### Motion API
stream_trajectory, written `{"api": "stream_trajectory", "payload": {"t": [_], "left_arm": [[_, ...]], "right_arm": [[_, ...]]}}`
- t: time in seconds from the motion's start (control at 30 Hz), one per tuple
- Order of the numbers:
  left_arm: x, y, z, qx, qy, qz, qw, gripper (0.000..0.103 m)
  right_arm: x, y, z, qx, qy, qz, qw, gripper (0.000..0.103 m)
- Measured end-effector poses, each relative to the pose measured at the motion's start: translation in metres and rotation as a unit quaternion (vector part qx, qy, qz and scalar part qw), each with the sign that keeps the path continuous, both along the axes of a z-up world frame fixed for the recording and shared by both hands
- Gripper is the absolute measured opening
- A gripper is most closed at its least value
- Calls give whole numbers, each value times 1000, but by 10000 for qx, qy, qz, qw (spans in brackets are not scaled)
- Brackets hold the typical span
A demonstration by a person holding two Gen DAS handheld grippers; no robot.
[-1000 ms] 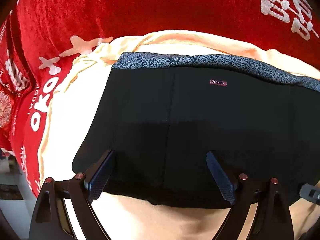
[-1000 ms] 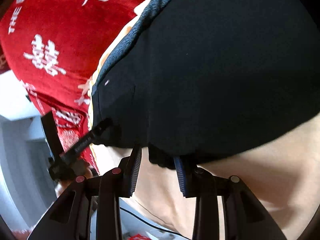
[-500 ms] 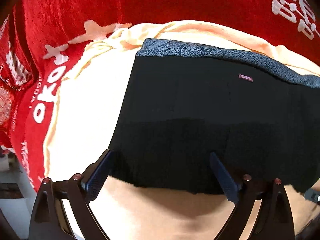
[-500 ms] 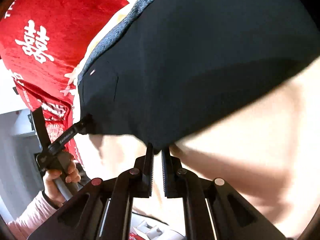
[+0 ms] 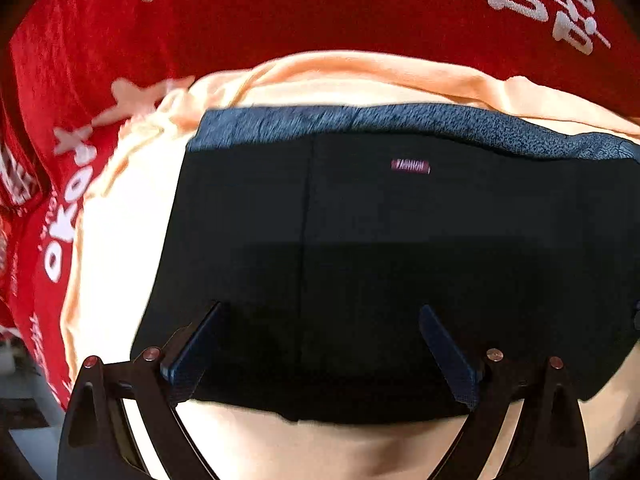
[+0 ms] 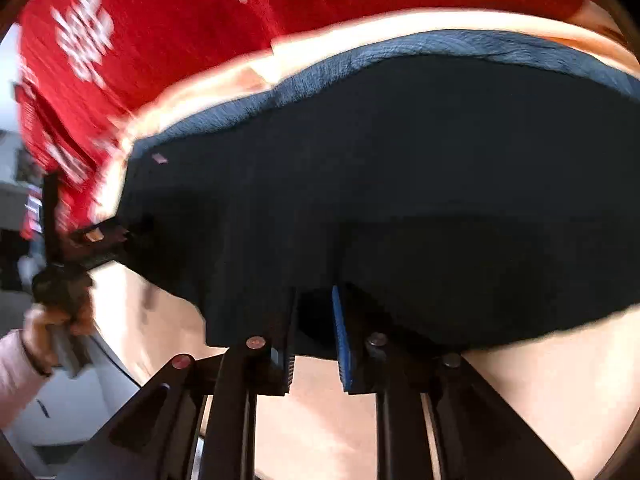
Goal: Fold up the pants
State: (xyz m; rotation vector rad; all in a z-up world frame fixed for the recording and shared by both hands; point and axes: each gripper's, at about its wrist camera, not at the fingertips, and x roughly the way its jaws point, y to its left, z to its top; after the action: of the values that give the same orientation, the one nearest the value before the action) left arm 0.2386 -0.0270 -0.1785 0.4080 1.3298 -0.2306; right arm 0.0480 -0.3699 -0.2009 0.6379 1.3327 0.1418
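Observation:
Black pants [image 5: 380,260] with a grey-blue waistband [image 5: 400,120] and a small red label lie folded on a peach cloth [image 5: 120,220]. My left gripper [image 5: 320,306] hangs wide open just above their near part, nothing between its fingers [image 5: 196,344]. In the right wrist view the pants [image 6: 400,180] fill the middle. My right gripper [image 6: 314,320] sits at their near hem with a narrow gap. Its jaws are opening slightly, and dark fabric fills the space between the pads. The left gripper [image 6: 92,236] shows at the pants' left edge.
A red blanket [image 5: 320,12] with white characters lies under the peach cloth and spreads to the far side and left. A person's hand [image 6: 52,320] in a pink sleeve holds the left tool. The surface's edge and grey floor [image 6: 60,400] lie at lower left.
The right gripper closed on the near hem, rolled and rose, so the hem now sits deeper between its jaws. The left gripper stayed wide open over the pants, barely shifting.

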Motion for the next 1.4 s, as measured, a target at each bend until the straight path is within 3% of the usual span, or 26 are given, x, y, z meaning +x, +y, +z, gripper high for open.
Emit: {"api": "stream_trajectory", "payload": {"t": [0.13,0.3,0.4,0.5,0.57,0.63,0.73,0.87,1.0,1.1,1.2,1.4], "left_arm": [[6,-3,12,25,134,7,9999,97],[45,-33,34,-380,-275,-60,9989,97],[71,-49,22,-315,-351,54,9989,97],[93,-47,-1,-7,-399,188,9990,97],[104,-38,-15,-8,-367,345,9987,97],[112,-30,-20,119,-461,438,9979,97],[120,-18,-18,164,-398,529,9977,97],[110,-10,0,78,-384,583,9975,97],[79,-22,19,-5,-370,188,9991,97],[50,-45,28,-101,-245,-75,9996,97],[10,-84,39,-264,-109,-435,9986,97],[-50,-189,42,-548,134,-1077,9926,97]], "right_arm": [[0,-11,11,293,322,-201,9989,17],[62,-10,40,-143,-275,219,9993,20],[116,5,28,-185,-174,398,9989,20],[148,18,3,-290,-12,610,9977,20],[154,19,-16,-503,180,711,9960,19],[152,6,-18,-318,-20,582,9978,16],[150,-28,-9,-981,-20,101,9951,18],[121,-76,15,-1049,29,-471,9934,22],[74,-84,37,-1147,92,-501,9921,47],[35,-86,39,-975,271,-733,9922,47],[-9,-117,39,-703,409,-1256,9887,47],[-76,-203,39,-641,378,-2660,9611,47]]}}
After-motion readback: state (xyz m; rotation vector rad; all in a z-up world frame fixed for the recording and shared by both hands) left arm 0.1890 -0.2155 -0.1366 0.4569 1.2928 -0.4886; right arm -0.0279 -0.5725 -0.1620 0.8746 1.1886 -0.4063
